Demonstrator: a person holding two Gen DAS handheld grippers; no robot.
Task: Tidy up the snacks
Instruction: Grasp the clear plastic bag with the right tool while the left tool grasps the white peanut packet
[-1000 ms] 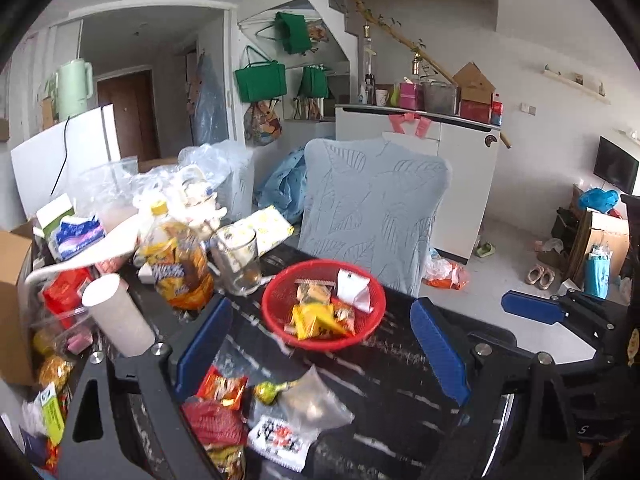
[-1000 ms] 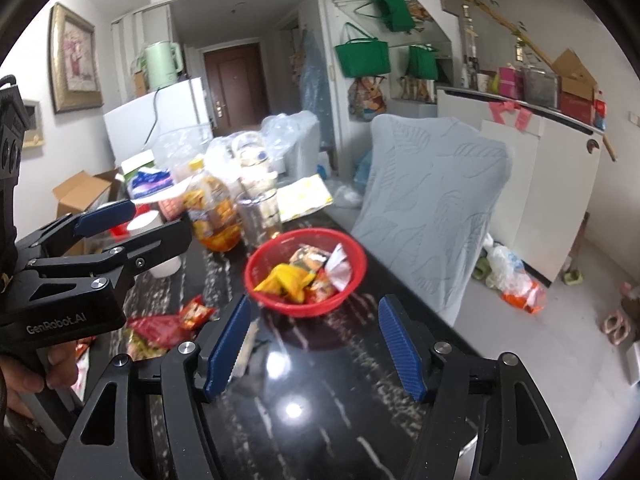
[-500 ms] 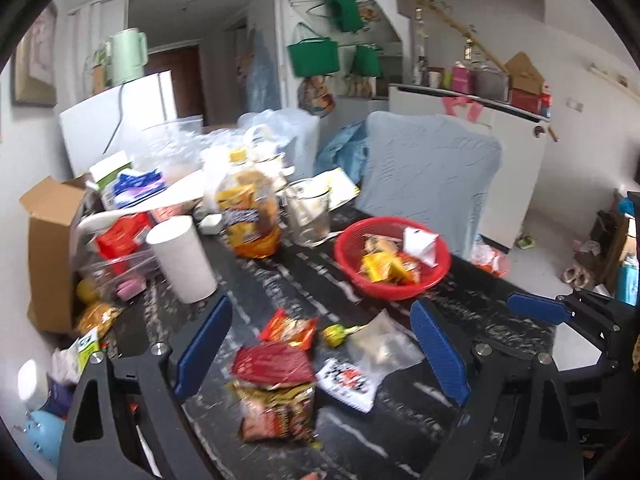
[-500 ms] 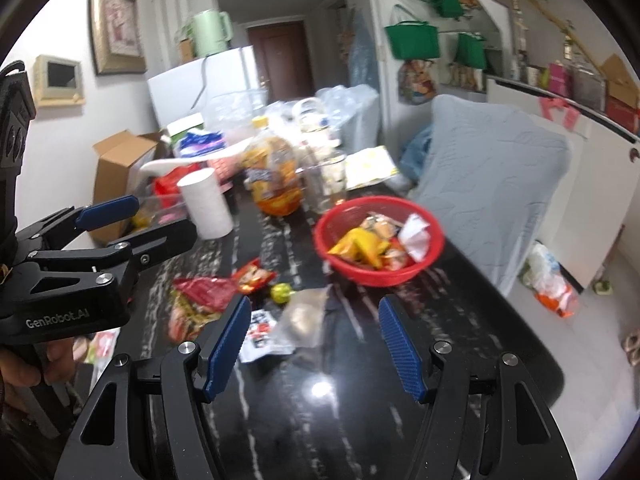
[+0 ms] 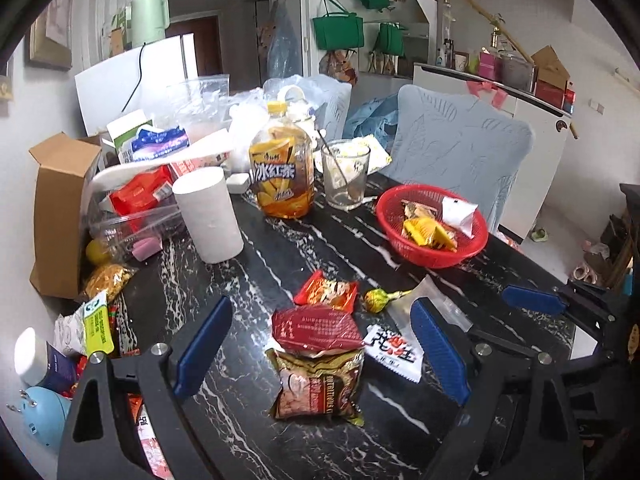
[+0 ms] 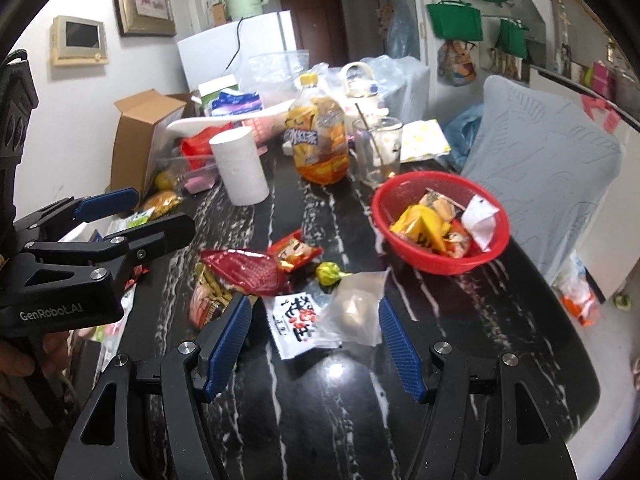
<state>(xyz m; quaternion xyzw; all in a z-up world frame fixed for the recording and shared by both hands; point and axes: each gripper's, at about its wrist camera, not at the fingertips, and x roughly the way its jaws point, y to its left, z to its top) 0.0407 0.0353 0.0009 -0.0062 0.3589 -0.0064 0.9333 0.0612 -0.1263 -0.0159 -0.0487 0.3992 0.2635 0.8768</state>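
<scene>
Snacks are lying loose on the black marble table (image 5: 256, 400), lower centre of both views. Left gripper (image 5: 320, 350) is hovering with its jaws wide apart and gripping nothing. Between its blue pads (image 5: 202, 346) in the frame: a brown-gold packet (image 5: 316, 384) nearest, a dark red packet (image 5: 314, 328) overlapping its far edge, then an orange-red packet (image 5: 326, 292). Just right of those sit a white sachet (image 5: 394, 350), a clear bag (image 5: 430, 302) and a gold-wrapped candy (image 5: 374, 300).

Right gripper (image 6: 314, 338) is also hanging open and empty; in its view the white sachet (image 6: 296, 322) and clear bag (image 6: 354, 308) are lying between its pads (image 6: 226, 338). Left gripper is showing at that frame's left edge, a hand (image 6: 24, 360) under it.

Farther back, right of centre, a red basket (image 5: 432, 224) is already holding several packets. Behind, toward upper centre, are standing a paper roll (image 5: 208, 214), a tea bottle (image 5: 282, 172) and a glass (image 5: 346, 174) with a spoon in it. A cardboard box (image 5: 60, 216) and more clutter are filling the left edge; a chair (image 5: 460, 152) is standing beyond the basket.
</scene>
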